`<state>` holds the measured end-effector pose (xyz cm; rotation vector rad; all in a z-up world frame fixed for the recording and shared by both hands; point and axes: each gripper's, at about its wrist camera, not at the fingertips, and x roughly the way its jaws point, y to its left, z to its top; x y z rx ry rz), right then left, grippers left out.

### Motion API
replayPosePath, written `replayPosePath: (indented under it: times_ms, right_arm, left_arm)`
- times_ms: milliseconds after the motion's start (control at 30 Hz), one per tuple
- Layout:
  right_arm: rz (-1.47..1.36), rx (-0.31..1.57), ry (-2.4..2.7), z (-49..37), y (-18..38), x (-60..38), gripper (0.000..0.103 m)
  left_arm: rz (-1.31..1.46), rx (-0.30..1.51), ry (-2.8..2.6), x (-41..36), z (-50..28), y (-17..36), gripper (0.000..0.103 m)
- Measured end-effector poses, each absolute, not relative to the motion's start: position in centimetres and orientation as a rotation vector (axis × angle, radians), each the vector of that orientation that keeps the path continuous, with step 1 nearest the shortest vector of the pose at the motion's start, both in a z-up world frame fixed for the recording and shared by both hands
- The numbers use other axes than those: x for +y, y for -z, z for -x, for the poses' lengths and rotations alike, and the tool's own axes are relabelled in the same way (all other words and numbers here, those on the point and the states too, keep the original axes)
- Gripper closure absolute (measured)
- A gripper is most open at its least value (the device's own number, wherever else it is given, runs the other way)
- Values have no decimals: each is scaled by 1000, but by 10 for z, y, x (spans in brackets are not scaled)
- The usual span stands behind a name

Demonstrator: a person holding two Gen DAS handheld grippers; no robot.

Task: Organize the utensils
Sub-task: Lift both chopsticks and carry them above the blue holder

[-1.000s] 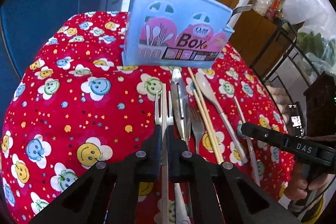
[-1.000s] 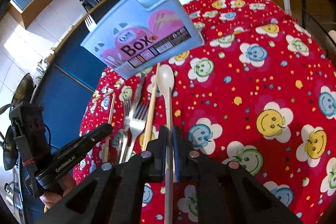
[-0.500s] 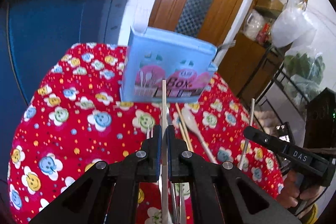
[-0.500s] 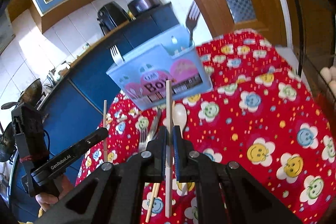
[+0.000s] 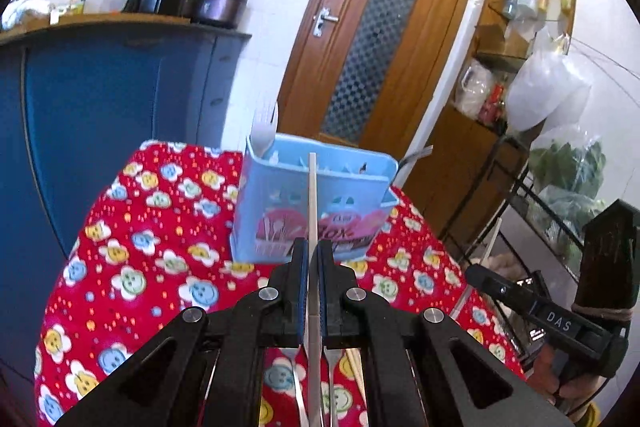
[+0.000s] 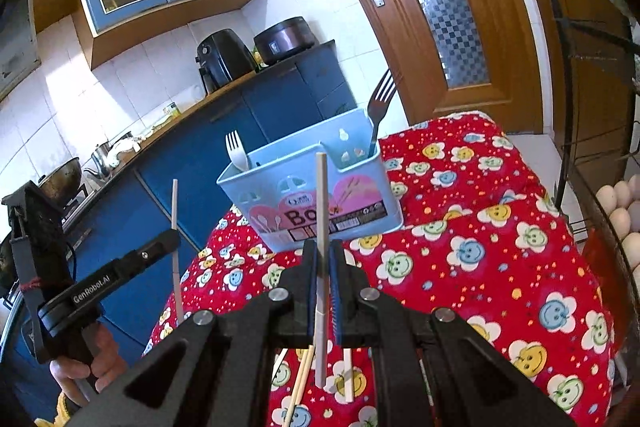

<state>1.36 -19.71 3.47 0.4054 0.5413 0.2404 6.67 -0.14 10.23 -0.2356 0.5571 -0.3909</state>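
My left gripper point(image 5: 313, 247) is shut on a thin white chopstick point(image 5: 312, 195) that points up in front of the light blue utensil box point(image 5: 280, 211). My right gripper point(image 6: 322, 247) is shut on a second pale chopstick point(image 6: 321, 195), also raised before the box point(image 6: 360, 195). Both grippers hang above the red smiley tablecloth point(image 5: 140, 247), short of the box. A white plastic fork point(image 6: 236, 151) stands in the box's left end and a metal fork point(image 6: 380, 103) in its right end. Forks point(image 5: 294, 367) and wooden chopsticks point(image 6: 302, 375) lie on the cloth below the grippers.
A blue cabinet point(image 5: 100, 107) with appliances on top stands behind the table, next to a wooden door point(image 5: 380, 27). A black wire rack point(image 6: 568, 107) and a bowl of eggs point(image 6: 616, 211) are on the right. A person's hand point(image 6: 92, 359) grips the left tool.
Both grippers rose and tipped upward, each lifting its chopstick off the cloth. The spoon and forks stayed on the table, and the box's open top has come into view.
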Motion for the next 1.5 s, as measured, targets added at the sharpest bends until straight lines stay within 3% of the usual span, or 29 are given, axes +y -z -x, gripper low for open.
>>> replayPosePath:
  times_ms: [1000, 1500]
  right_arm:
    - [-306, 413, -188, -71, -92, -214, 96]
    - [-252, 347, -123, -115, -113, -213, 96]
  left_arm:
    - [218, 294, 312, -19, -159, -184, 99]
    - [199, 180, 215, -22, -200, -169, 99]
